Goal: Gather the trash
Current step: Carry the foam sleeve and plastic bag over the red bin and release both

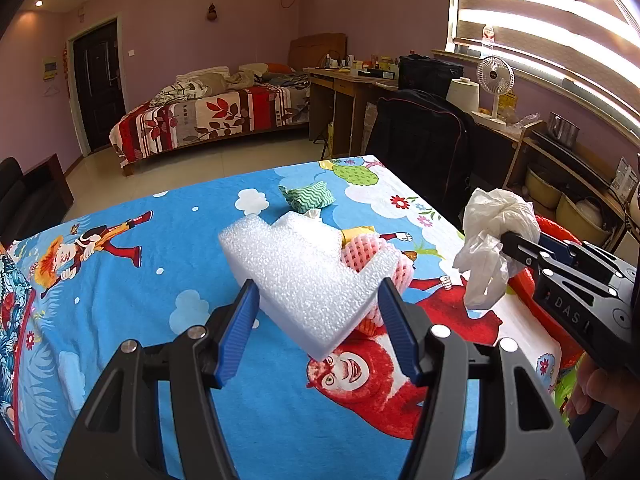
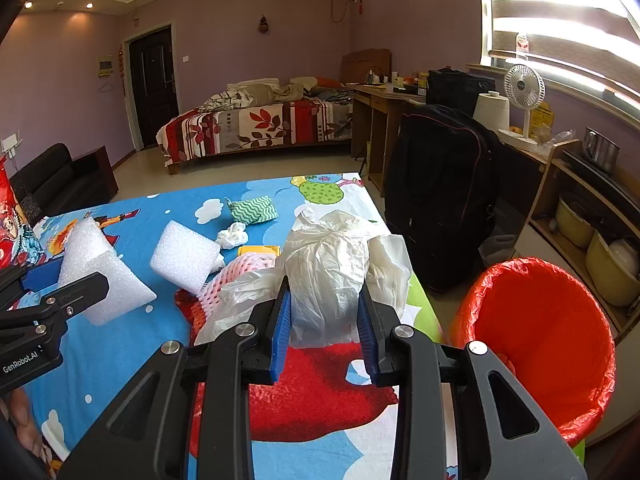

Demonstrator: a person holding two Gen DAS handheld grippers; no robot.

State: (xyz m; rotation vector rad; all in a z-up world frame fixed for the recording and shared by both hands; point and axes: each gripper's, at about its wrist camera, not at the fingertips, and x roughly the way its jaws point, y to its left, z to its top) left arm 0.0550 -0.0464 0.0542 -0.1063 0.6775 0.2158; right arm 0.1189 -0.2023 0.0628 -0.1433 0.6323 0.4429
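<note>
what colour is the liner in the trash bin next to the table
Bright red-orange; the bin liner shows best in the right wrist view, beside the table's right edge.

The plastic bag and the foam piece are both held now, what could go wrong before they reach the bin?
1. The right gripper pinches only part of the crumpled plastic bag; loose folds hang free and might snag the pink foam net lying beside it on the table.
2. The left gripper holds the foam piece near one end, so it could twist or slip out.
3. The bin stands beyond the table edge on the right, so the left hand has to cross over.
</note>
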